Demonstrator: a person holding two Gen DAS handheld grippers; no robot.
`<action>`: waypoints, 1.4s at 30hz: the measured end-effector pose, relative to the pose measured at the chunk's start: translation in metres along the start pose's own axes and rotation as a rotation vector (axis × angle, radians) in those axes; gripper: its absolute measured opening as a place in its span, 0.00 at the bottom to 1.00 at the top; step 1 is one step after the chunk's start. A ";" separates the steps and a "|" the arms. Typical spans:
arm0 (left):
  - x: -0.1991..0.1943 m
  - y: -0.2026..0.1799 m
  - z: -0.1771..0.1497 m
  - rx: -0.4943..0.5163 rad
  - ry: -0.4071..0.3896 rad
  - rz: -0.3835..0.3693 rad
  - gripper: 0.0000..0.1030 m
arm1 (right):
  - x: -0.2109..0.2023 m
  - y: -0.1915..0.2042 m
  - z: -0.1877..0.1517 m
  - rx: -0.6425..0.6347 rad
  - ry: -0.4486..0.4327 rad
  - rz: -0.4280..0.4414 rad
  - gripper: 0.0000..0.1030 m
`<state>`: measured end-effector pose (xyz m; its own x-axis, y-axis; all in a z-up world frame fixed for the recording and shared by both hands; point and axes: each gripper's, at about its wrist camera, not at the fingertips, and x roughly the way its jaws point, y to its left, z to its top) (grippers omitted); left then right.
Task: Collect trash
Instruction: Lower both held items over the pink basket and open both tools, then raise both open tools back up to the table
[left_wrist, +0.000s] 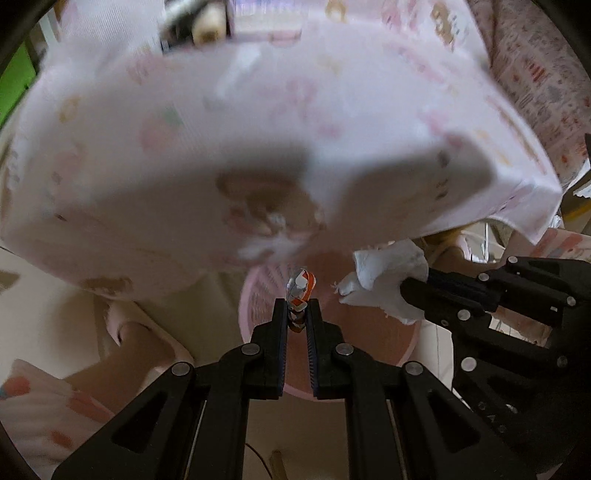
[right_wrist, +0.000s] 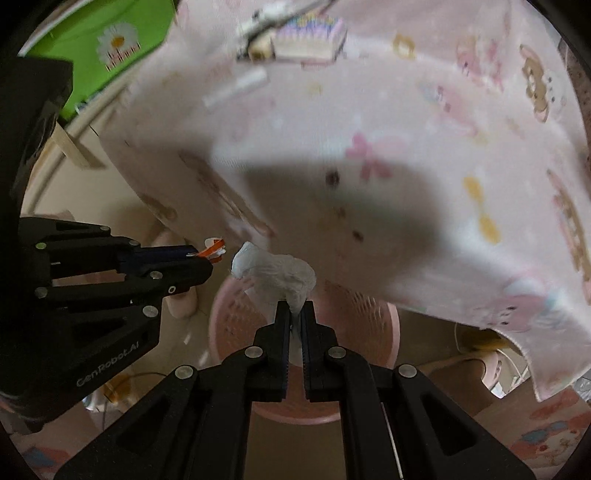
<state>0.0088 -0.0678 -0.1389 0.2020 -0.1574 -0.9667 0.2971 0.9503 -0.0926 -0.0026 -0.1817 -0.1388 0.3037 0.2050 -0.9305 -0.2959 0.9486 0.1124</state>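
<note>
Over the pink basket (left_wrist: 369, 332) both grippers hang pinched shut — left gripper (left_wrist: 297, 314) on a crumpled wrapper (left_wrist: 301, 288), right gripper (right_wrist: 294, 314) on a wadded tissue (right_wrist: 277, 273) — seemingly poised to drop them in.

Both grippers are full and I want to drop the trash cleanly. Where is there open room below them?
The pink basket mouth is open under the left gripper with its orange wrapper and the right gripper with its white tissue. The tablecloth edge crowds the far side.
</note>
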 end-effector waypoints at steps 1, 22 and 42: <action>0.007 0.001 -0.001 -0.004 0.023 -0.007 0.09 | 0.008 0.000 -0.002 0.000 0.020 -0.009 0.06; 0.067 0.021 -0.005 -0.073 0.152 0.031 0.27 | 0.083 -0.002 -0.020 -0.036 0.200 -0.105 0.37; -0.094 0.032 0.009 -0.050 -0.378 0.161 0.44 | -0.073 -0.003 0.008 0.003 -0.272 -0.111 0.68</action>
<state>0.0075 -0.0253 -0.0488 0.5734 -0.0839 -0.8150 0.1896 0.9813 0.0324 -0.0170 -0.1979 -0.0683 0.5657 0.1569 -0.8096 -0.2446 0.9695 0.0169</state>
